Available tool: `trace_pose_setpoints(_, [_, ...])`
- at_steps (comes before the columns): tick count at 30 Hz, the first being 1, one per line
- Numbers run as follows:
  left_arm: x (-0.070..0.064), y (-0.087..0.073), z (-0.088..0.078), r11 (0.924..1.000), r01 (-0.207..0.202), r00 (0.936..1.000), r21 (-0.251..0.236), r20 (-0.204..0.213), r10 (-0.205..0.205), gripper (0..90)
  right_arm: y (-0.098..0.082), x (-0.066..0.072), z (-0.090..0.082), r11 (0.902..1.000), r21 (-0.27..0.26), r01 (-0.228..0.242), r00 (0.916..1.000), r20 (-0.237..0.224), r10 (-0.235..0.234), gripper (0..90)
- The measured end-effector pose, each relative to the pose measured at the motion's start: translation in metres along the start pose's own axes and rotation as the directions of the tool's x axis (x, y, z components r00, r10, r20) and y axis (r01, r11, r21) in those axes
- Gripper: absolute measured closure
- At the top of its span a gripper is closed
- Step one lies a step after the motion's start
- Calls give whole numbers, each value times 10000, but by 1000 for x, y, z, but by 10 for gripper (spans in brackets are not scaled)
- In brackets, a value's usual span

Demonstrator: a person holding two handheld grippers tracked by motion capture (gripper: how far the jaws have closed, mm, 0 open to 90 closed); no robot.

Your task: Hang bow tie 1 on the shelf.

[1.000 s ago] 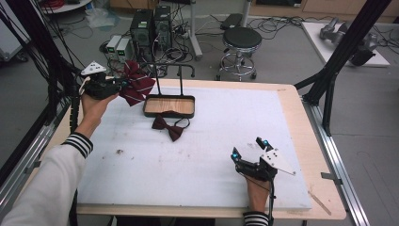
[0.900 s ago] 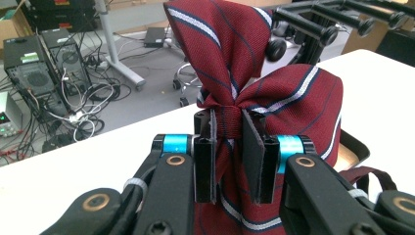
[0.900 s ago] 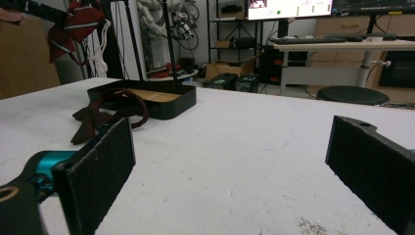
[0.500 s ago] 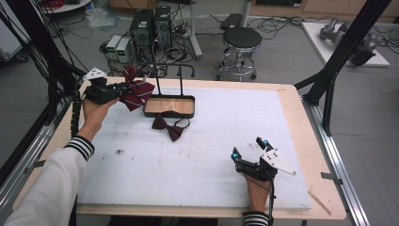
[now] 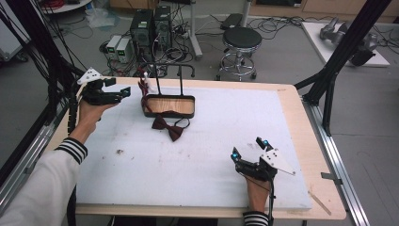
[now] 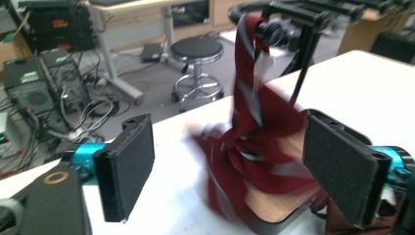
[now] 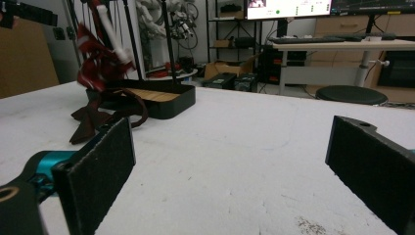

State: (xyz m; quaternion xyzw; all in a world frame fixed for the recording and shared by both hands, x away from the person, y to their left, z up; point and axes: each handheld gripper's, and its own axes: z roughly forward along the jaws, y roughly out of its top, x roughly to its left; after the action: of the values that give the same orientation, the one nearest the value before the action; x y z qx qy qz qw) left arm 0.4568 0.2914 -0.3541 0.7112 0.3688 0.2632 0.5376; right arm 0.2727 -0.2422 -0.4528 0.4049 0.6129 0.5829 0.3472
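Observation:
A dark red striped tie (image 5: 145, 90) hangs from the black rack's top bar (image 5: 167, 66) at the left end of the wooden-bottomed tray (image 5: 188, 113). In the left gripper view the tie (image 6: 254, 147) is blurred and droops over the tray just beyond my jaws. My left gripper (image 5: 121, 87) sits left of the rack. Its jaws have just been opening, and the pads (image 6: 129, 166) stand wide and touch nothing. A dark red bow tie (image 5: 168, 127) lies in front of the tray. My right gripper (image 5: 246, 148) rests open and empty near the front right.
The white foam mat (image 5: 197, 160) covers the wooden table. A black stool (image 5: 241, 40), computer boxes (image 5: 150, 26) and loose cables stand on the floor behind. Black frame posts rise at the table's left and right sides.
The left gripper was shut on the striped tie near the rack. It has now let go, and the tie hangs on the rack. The right gripper has not moved.

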Motion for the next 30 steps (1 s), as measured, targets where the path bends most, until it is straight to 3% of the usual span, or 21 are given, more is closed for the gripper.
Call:
trace_pose_setpoints(9, [-5, -7, -14, 9997, -119, 9989, -231, 440, 129, 169, 0, 0, 0, 10000, 24, -45, 10000, 6, 45, 35])
trace_pose_setpoints(12, [-11, -11, -20, 9994, -207, 9977, -276, 645, 225, 169, 0, 0, 0, 10000, -4, 14, 10000, -11, -14, 35])
trace_pose_setpoints(21, [-34, -27, -46, 9939, -432, 9908, -1017, 1233, 557, 169, 0, 0, 0, 10000, -7, 27, 10000, -18, -27, 35])
trace_pose_setpoints(26, [-41, -37, -61, 9902, -752, 9868, -1176, 1344, 909, 169, 0, 0, 0, 10000, -8, 22, 10000, -14, -22, 35])
trace_pose_setpoints(30, [-44, -48, -71, 9910, -699, 9869, -1139, 1366, 854, 169, 0, 0, 0, 10000, -12, 50, 10000, -1, -50, 35])
